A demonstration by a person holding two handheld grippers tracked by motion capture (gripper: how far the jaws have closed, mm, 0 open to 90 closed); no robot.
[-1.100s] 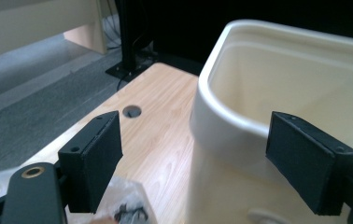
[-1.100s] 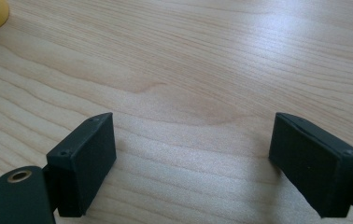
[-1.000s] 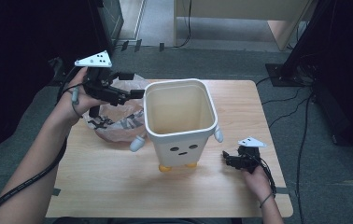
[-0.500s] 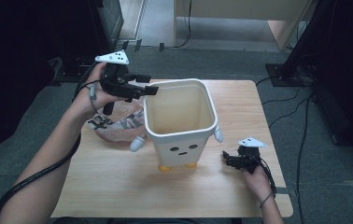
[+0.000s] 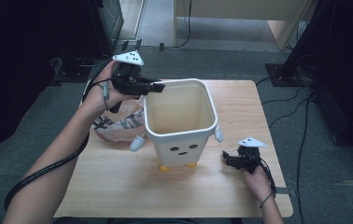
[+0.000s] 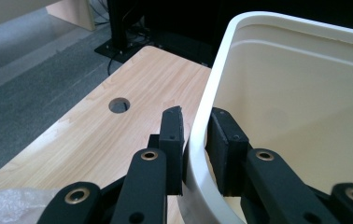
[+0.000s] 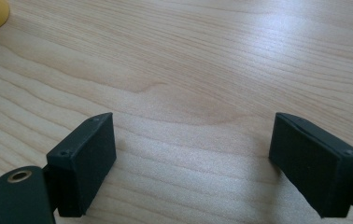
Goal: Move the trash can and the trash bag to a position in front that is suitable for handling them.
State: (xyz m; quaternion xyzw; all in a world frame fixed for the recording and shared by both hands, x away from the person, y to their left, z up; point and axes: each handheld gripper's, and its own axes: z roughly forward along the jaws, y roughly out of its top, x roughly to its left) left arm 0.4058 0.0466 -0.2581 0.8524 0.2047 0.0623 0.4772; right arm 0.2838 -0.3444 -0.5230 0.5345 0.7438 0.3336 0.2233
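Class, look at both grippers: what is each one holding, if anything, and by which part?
The left gripper straddles the rim of the white plastic bin with a face, one jaw inside, one outside. The right gripper is open and holds nothing.

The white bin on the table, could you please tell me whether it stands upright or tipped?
Upright: the white bin rests on its yellow feet, mouth up, with the left claw straddling its rim.

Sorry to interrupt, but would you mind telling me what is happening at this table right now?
A person is working a white bin with a face on it. The left hand-held gripper has its jaws straddling the bin's rim, one inside and one outside. The right hand-held gripper rests open on the wooden table. A crumpled plastic bag lies beside the bin.
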